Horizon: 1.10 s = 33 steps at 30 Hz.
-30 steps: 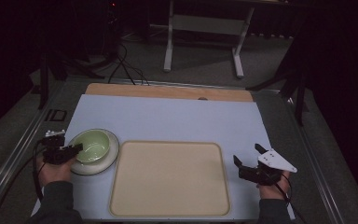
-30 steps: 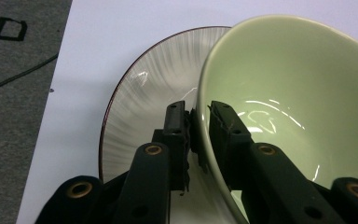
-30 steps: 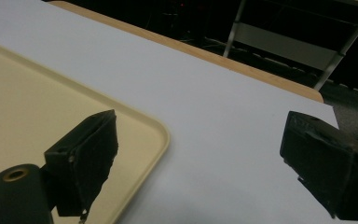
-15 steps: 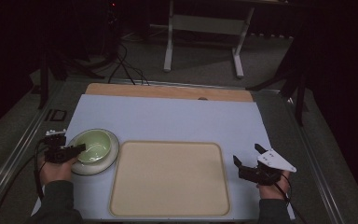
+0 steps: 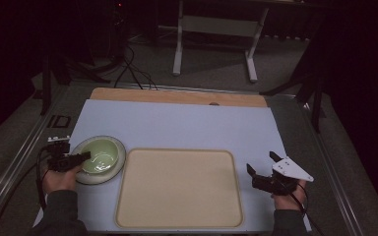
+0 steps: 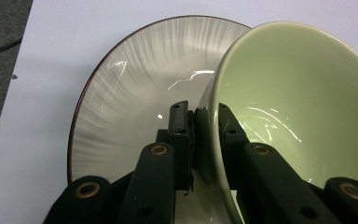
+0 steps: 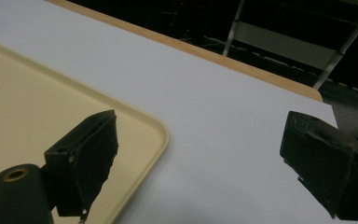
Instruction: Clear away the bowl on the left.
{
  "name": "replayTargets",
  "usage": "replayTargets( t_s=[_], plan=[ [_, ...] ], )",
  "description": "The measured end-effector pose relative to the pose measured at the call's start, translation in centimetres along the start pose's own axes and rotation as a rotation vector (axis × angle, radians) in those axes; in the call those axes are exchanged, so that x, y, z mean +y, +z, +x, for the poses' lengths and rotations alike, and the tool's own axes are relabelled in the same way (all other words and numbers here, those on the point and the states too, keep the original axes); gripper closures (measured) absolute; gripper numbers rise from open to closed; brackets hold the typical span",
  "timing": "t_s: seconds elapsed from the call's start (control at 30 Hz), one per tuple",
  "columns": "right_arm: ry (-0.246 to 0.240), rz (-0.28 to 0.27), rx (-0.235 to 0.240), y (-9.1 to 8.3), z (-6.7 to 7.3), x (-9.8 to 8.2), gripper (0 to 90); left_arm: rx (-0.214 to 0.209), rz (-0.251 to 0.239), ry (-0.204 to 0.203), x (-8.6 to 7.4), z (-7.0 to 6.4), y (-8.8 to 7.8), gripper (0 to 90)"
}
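A pale green bowl (image 5: 100, 154) (image 6: 303, 102) sits on a white ribbed plate (image 5: 118, 162) (image 6: 135, 84) with a dark rim, at the table's left. My left gripper (image 5: 82, 157) (image 6: 200, 116) is shut on the bowl's near rim, one jaw inside and one outside, and the bowl looks tilted in the left gripper view. A cream tray (image 5: 179, 187) (image 7: 37, 98) lies empty in the middle. My right gripper (image 5: 261, 169) (image 7: 200, 158) stands open just right of the tray's edge, holding nothing.
A light blue mat (image 5: 187, 123) covers the table, with a wooden strip (image 5: 177, 96) along the far edge. Beyond the table stand a metal frame (image 5: 216, 29) and floor cables (image 5: 133, 69).
My left gripper has slid a little further along the bowl's rim and the bowl has tipped slightly. The right gripper has not moved.
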State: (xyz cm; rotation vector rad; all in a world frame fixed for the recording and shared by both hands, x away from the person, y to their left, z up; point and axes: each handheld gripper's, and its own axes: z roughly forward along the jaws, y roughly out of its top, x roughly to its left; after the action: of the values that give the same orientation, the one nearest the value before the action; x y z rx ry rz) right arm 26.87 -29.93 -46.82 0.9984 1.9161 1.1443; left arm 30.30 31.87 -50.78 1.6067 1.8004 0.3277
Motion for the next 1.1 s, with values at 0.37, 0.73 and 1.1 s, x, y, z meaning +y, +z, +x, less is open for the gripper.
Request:
replayTargets(
  t_s=[0.37, 0.73, 1.1],
  plan=[
    [0.004, -0.004, 0.001, 0.0, -0.1, 0.0, 10.8, -0.050, -0.013, -0.062, -0.2, 0.6, -0.3, 81.9],
    [0.007, -0.007, 0.000, -0.1, -0.1, 0.0, 10.8, -0.055, -0.033, -0.083, -0.4, 0.8, -0.5, 82.0],
    [0.007, -0.012, -0.002, -0.2, -0.2, 0.0, 10.9, -0.092, -0.082, -0.094, -0.4, 0.8, -1.0, 81.8]
  ],
)
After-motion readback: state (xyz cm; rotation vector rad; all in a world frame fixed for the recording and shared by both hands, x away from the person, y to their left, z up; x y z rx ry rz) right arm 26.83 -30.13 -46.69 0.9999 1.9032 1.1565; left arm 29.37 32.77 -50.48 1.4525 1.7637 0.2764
